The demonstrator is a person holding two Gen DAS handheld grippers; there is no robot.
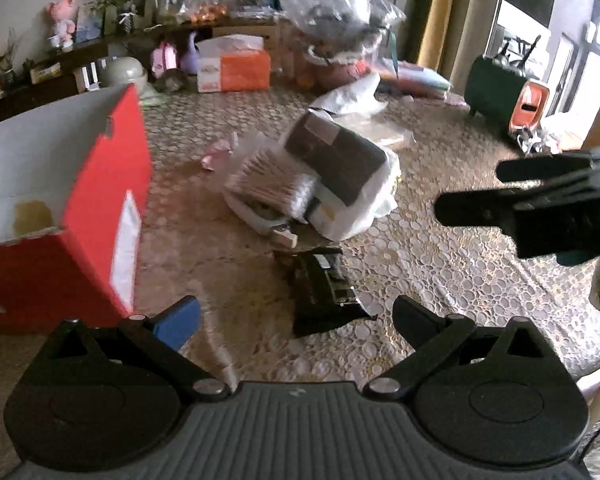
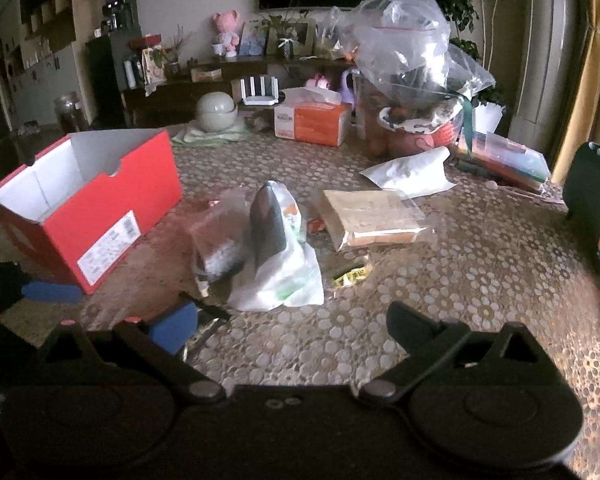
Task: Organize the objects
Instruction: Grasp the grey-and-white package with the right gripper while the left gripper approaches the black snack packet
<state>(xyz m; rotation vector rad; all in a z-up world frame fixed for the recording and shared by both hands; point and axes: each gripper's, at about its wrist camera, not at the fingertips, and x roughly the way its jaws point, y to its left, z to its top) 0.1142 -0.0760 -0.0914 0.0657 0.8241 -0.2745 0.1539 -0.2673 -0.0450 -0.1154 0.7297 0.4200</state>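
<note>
An open red shoebox stands at the left of the lace-covered table, also in the right wrist view. A white bag with a dark box and a pack of sticks lies mid-table; it also shows in the right wrist view. A small dark packet lies flat just ahead of my left gripper, which is open and empty. My right gripper is open and empty above the cloth; it shows from the side in the left wrist view. A clear-wrapped tan packet lies beyond.
An orange tissue box, a big clear bag of items, a white pouch and coloured folders crowd the table's far side. A green container stands at the right. A shelf with a pink toy lies behind.
</note>
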